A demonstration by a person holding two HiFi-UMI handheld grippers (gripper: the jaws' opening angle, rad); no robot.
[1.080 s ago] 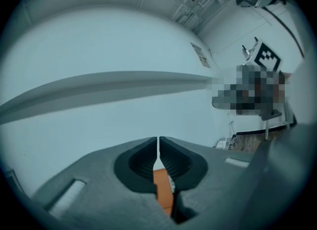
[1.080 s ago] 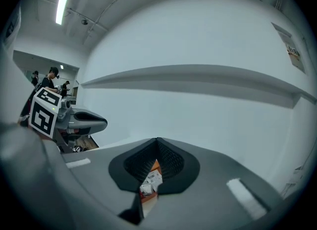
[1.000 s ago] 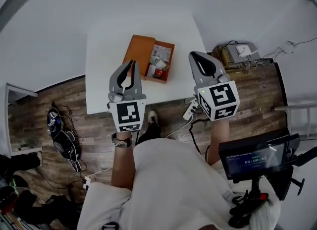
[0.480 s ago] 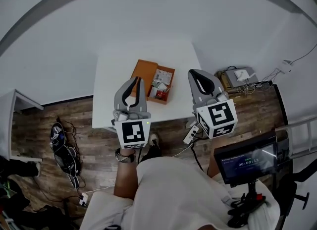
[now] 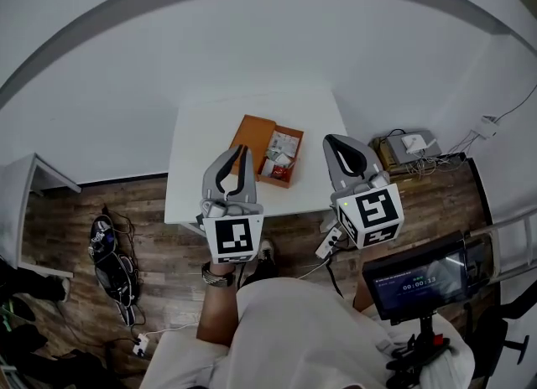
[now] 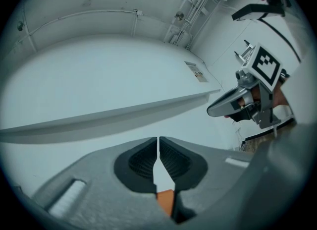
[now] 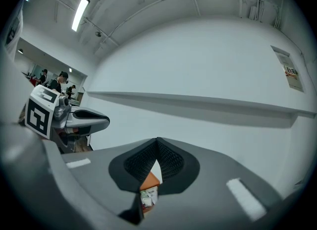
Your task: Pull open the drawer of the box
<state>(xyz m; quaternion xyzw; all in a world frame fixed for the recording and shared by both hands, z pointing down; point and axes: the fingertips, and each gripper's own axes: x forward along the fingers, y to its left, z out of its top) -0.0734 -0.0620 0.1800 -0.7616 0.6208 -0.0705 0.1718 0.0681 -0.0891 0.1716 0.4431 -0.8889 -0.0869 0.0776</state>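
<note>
An orange box [image 5: 253, 137] lies on the white table [image 5: 195, 179]. Its drawer [image 5: 282, 161] stands pulled out toward the right and holds small packets. My left gripper [image 5: 230, 152] hangs above the table's near edge, in front of the box, shut and holding nothing. My right gripper [image 5: 336, 141] is off the table's right side, also shut and holding nothing. In the left gripper view the left gripper [image 6: 158, 142] has its jaws together, with a sliver of the box [image 6: 166, 200] below them. The right gripper view shows the right gripper [image 7: 157, 143] shut over the box [image 7: 150, 179].
A power strip [image 5: 330, 243] and cables lie on the wooden floor under the table's right corner. A crate of electronics [image 5: 408, 147] stands to the right. A screen on a stand [image 5: 418, 279] is at my right side. A bag and cords [image 5: 107, 255] lie at the left.
Both grippers have drawn back from the box, toward the person. The table and box look smaller and farther off. Both stay shut.
</note>
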